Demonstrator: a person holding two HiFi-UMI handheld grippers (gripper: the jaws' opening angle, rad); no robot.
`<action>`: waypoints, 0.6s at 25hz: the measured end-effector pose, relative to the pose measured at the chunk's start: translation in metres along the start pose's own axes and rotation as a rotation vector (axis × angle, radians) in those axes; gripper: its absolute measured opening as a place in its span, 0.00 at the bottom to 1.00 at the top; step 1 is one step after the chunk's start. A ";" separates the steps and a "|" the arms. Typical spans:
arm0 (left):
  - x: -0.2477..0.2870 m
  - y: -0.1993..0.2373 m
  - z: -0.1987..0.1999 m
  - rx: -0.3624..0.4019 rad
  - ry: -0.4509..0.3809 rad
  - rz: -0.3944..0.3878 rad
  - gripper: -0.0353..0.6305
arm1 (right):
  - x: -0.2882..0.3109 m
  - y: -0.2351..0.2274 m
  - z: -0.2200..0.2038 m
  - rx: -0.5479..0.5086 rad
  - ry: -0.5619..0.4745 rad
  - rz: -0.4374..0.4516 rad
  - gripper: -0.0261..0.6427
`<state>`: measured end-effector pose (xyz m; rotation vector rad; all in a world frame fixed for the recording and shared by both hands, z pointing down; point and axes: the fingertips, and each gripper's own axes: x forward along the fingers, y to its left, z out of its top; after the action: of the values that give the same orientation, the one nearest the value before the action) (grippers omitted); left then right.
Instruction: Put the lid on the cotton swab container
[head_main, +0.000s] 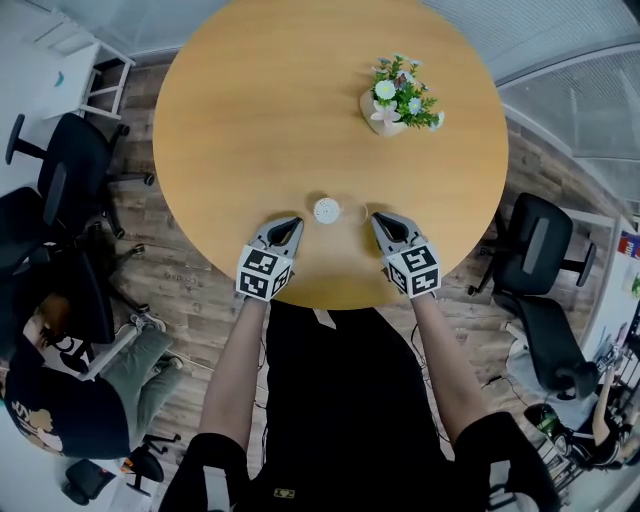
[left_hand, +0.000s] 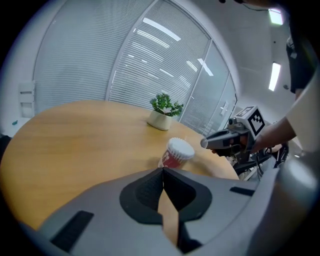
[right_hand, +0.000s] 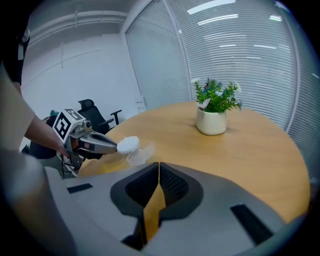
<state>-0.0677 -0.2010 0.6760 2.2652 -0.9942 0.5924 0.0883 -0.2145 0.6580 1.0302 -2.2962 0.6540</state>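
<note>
Head view showed one round wooden table (head_main: 270, 120), one potted plant (head_main: 403, 100), one cotton swab container (head_main: 326, 210) and two grippers. The container stood close to the table's near edge, between the gripper tips and touching neither. It was a small tub packed with white swab heads. Its red label (left_hand: 170, 160) showed in the left gripper view, the print too small to read. One clear lid (right_hand: 145, 151) lay just beside it. The left gripper (head_main: 292, 222) and the right gripper (head_main: 380, 218) were both clenched tight with nothing between their jaws.
</note>
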 end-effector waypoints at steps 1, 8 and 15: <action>0.002 -0.002 0.000 0.006 0.002 -0.014 0.06 | 0.001 0.000 -0.001 0.000 0.003 0.003 0.05; 0.013 -0.011 -0.004 0.138 0.040 -0.070 0.28 | 0.005 0.001 -0.001 -0.001 0.009 0.018 0.05; 0.029 -0.035 -0.003 0.421 0.107 -0.209 0.54 | 0.001 -0.003 -0.009 0.003 0.016 0.022 0.05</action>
<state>-0.0238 -0.1944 0.6835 2.6254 -0.6108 0.8866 0.0922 -0.2112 0.6655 0.9984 -2.2969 0.6722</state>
